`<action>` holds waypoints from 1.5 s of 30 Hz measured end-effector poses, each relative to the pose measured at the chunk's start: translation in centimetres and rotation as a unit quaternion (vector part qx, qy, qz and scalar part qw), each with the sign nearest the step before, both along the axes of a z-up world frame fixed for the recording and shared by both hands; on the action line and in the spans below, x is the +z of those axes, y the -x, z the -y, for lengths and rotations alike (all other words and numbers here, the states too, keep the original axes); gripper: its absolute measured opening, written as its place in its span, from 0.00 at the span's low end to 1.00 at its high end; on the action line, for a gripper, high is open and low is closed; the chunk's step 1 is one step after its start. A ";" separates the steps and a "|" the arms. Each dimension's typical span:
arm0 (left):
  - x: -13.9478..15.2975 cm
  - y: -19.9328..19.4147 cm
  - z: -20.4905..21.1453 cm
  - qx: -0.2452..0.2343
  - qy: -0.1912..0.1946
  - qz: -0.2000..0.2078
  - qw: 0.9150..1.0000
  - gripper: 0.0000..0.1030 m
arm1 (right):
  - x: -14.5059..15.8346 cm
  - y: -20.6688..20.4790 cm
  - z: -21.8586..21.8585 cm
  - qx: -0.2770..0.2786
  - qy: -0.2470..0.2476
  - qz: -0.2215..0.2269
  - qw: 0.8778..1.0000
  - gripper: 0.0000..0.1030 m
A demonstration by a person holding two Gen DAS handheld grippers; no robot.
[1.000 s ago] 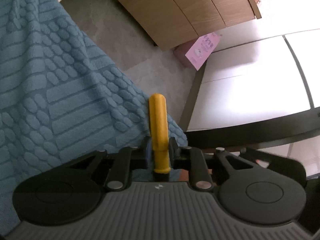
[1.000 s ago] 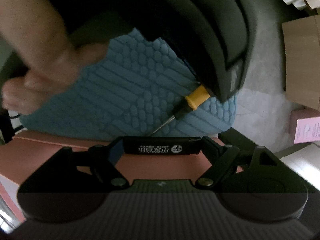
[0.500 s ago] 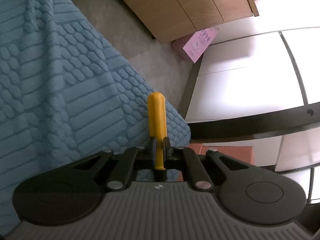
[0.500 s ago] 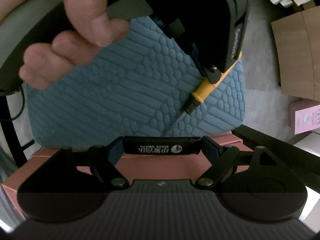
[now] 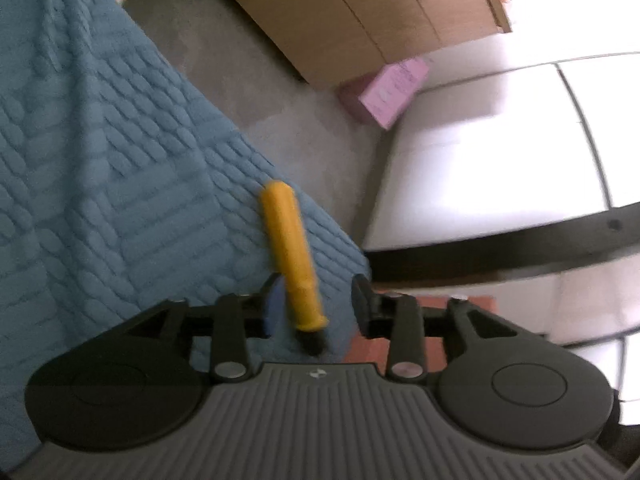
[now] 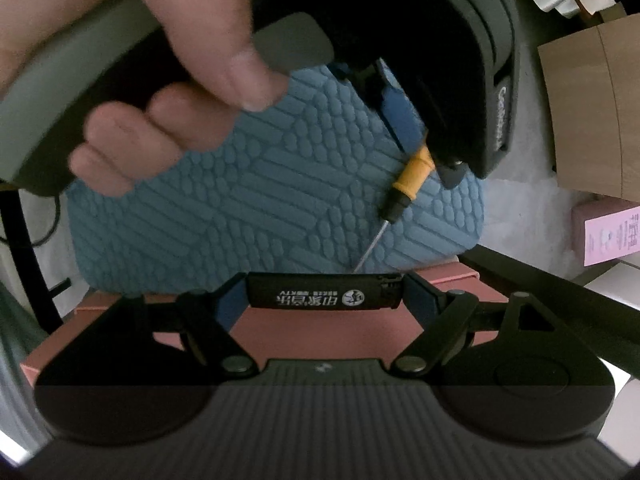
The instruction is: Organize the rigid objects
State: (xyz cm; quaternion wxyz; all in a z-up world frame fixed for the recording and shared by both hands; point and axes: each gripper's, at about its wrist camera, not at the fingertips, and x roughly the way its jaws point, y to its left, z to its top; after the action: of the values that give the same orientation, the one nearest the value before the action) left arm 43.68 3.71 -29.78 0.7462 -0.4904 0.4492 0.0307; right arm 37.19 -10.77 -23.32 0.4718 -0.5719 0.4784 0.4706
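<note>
The work surface was a blue textured mat (image 5: 104, 168), its knitted relief running out ahead and to the left of the left gripper's (image 5: 314, 304) jaws. To the right of those jaws lay grey flooring, a wooden cabinet (image 5: 360, 20), a pink box (image 5: 390, 88) at its foot, then bright white panels and a dark bar. A salmon-coloured box (image 6: 320, 332) sat directly beneath the right gripper's (image 6: 324, 294) jaws, abutting the mat's near edge.

The left gripper's jaws stood apart. The yellow-handled screwdriver (image 5: 290, 256) lay on the mat between them, its handle pointing forward and its black collar nearest the camera; contact with the left pad could not be determined owing to blur.

The right gripper's jaws were clamped on a black lighter (image 6: 324, 294), held crosswise with printed characters facing the camera.

Only the right wrist view showed the screwdriver's thin metal shaft, angled toward the lighter, the person's hand (image 6: 160, 92) around the left gripper's body, and the cabinet at far right.
</note>
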 end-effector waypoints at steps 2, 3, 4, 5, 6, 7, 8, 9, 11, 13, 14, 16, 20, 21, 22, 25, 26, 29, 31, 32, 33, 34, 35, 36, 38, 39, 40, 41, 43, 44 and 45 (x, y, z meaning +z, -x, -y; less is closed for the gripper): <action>0.2 -0.3 0.4 0.004 -0.017 -0.017 1.000 0.40 | 0.1 -0.3 0.1 -0.004 -0.003 -0.003 1.000 0.82; 0.2 -0.3 0.5 0.011 -0.019 -0.023 0.999 0.40 | 0.2 -0.4 0.2 -0.005 -0.006 -0.006 1.000 0.82; 0.2 -0.3 0.6 0.018 -0.021 -0.026 0.999 0.40 | 0.3 -0.6 0.3 -0.008 -0.007 -0.009 1.000 0.82; 0.3 -0.4 0.8 0.022 -0.024 -0.028 0.999 0.40 | 0.4 -0.7 0.5 -0.010 -0.009 -0.010 1.000 0.82; 0.3 -0.6 1.0 0.022 -0.025 -0.029 0.999 0.40 | 0.3 -0.8 0.6 -0.011 -0.010 -0.009 1.000 0.82; 0.4 -0.9 1.3 0.020 -0.027 -0.029 0.999 0.41 | 0.3 -0.9 0.8 -0.012 -0.010 -0.006 1.000 0.82; 0.4 -1.2 1.5 0.019 -0.029 -0.029 0.999 0.41 | 0.3 -1.0 0.9 -0.013 -0.010 -0.005 1.000 0.82; 0.4 -1.3 1.8 0.022 -0.032 -0.030 0.999 0.41 | 0.3 -1.1 1.1 -0.014 -0.013 -0.006 1.000 0.82; 0.6 -1.4 2.4 0.026 -0.043 -0.031 0.998 0.41 | 0.7 -1.1 1.5 -0.017 -0.023 -0.013 0.999 0.82; 0.8 -1.6 2.9 0.024 -0.058 -0.026 0.998 0.40 | 0.9 -1.2 1.7 -0.020 -0.030 -0.013 0.999 0.82; 0.8 -1.8 3.1 0.022 -0.065 -0.022 0.997 0.40 | 0.9 -1.2 1.7 -0.017 -0.031 -0.013 0.999 0.82; 0.8 -1.9 3.3 0.022 -0.072 -0.018 0.997 0.34 | 0.9 -1.2 1.8 -0.015 -0.033 -0.015 0.999 0.82; -0.2 -1.7 2.2 0.032 -0.041 -0.013 0.999 0.23 | 0.8 -0.7 2.1 -0.021 -0.042 -0.011 0.999 0.82; -0.3 -1.8 2.1 0.032 -0.035 -0.012 0.999 0.23 | 1.0 -0.4 2.2 -0.025 -0.045 -0.011 0.999 0.82; -0.4 -1.8 2.0 0.033 -0.030 -0.013 0.999 0.23 | 1.1 -0.2 2.3 -0.028 -0.049 -0.011 0.998 0.82; -0.5 -1.8 1.6 0.028 -0.025 -0.015 0.999 0.21 | 1.6 0.4 2.7 -0.039 -0.060 -0.011 0.997 0.82; -0.5 -1.6 1.3 0.027 -0.024 -0.017 0.999 0.21 | 1.8 0.7 2.8 -0.043 -0.063 -0.010 0.997 0.82; -0.3 -0.7 0.8 0.021 -0.026 -0.023 0.999 0.21 | 2.5 1.3 3.4 -0.054 -0.076 -0.013 0.996 0.82; -0.4 0.1 0.3 0.023 -0.018 -0.030 0.999 0.21 | 2.7 1.5 3.7 -0.062 -0.084 -0.011 0.995 0.82; -0.4 0.6 0.0 0.024 -0.013 -0.034 0.999 0.21 | 2.9 1.5 3.8 -0.067 -0.089 -0.009 0.994 0.82; -0.4 1.1 -0.2 0.022 -0.010 -0.035 0.999 0.21 | 3.1 1.6 4.0 -0.074 -0.094 -0.006 0.993 0.82; -0.3 1.5 -0.5 0.021 -0.008 -0.037 0.999 0.21 | 3.3 1.8 4.0 -0.080 -0.099 -0.005 0.992 0.82; -0.1 2.1 -0.7 0.021 -0.008 -0.037 0.999 0.21 | 3.5 2.1 4.1 -0.086 -0.104 -0.005 0.991 0.82; 0.2 2.6 -0.9 0.021 -0.009 -0.036 0.999 0.21 | 3.7 2.3 4.2 -0.090 -0.110 -0.005 0.990 0.82; 0.8 3.8 -1.4 0.019 -0.012 -0.032 0.999 0.21 | 4.0 2.8 4.3 -0.099 -0.123 -0.004 0.987 0.82; 1.1 4.3 -1.6 0.018 -0.013 -0.030 0.999 0.21 | 4.2 3.0 4.4 -0.105 -0.130 -0.003 0.986 0.82; 1.4 4.9 -1.8 0.018 -0.015 -0.029 0.999 0.21 | 4.3 3.2 4.4 -0.112 -0.138 -0.001 0.984 0.82; 1.7 5.7 -2.0 0.018 -0.016 -0.027 0.999 0.20 | 4.5 3.4 4.4 -0.121 -0.147 0.000 0.982 0.82; 2.4 7.1 -2.5 0.016 -0.021 -0.024 0.999 0.09 | 4.6 4.0 4.4 -0.143 -0.168 0.005 0.975 0.82; 2.8 7.9 -2.7 0.014 -0.025 -0.020 0.999 0.08 | 4.7 4.2 4.4 -0.154 -0.178 0.008 0.972 0.82; 3.2 8.6 -2.9 0.013 -0.030 -0.019 0.999 0.04 | 4.8 4.5 4.5 -0.166 -0.188 0.008 0.968 0.82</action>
State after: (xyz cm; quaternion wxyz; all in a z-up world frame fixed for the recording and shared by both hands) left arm 35.06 6.56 -26.56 0.7518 -0.4726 0.4556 0.0630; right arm 32.68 -15.28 -18.55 0.6461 -0.3893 0.4662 0.4622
